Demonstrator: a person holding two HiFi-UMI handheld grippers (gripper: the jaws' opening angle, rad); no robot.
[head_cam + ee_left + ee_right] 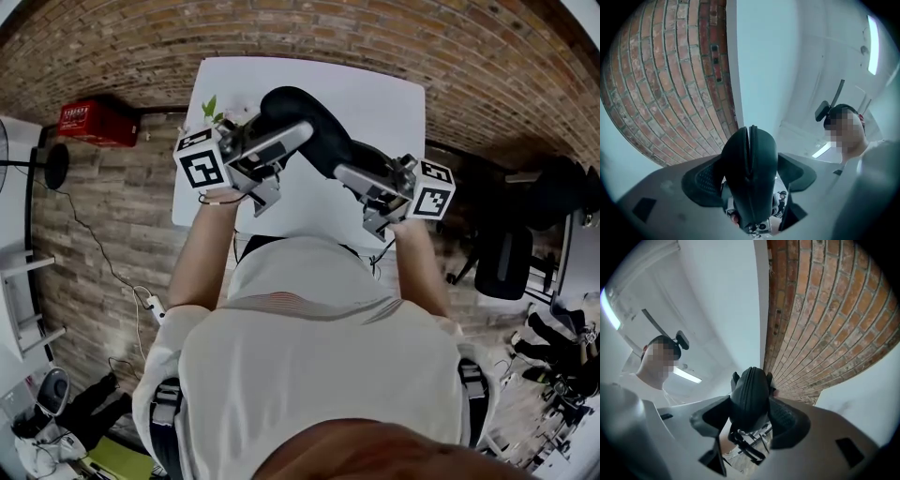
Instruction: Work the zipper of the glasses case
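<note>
**A:** What is hidden or hard to read from where you stand?

**B:** Three items.
- The zipper slider: no view shows it clearly. In the left gripper view, small metal parts (759,228) sit under the glasses case (752,178). They are cut off at the picture's edge, and I cannot identify them.
- The ends of the case: in the head view, both tools cover them.
- The near edge of the counter (375,103): the person's shoulders hide it.

**A:** State of each tool?

**B:** The left tool (749,177) has its jaws wide apart with the case standing between them. A gap shows between the case and one pad (799,171), so nothing is gripped. The right tool (750,419) is clamped on the opposite end of the case, with both pads against its sides.

**A:** Position of the case?

**B:** It is in the air above the white counter, spanning from one tool to the other in front of the person's chest.

**A:** Appearance?

**B:** It is a black, matte, rounded oblong shell. The zipper seam (750,150) runs down the middle of the end facing the left tool. A thin pale line shows near the top of that seam. I cannot tell whether the seam is parted there. A black loop (747,446), either strap or cord, hangs below the end held by the right tool.
</note>
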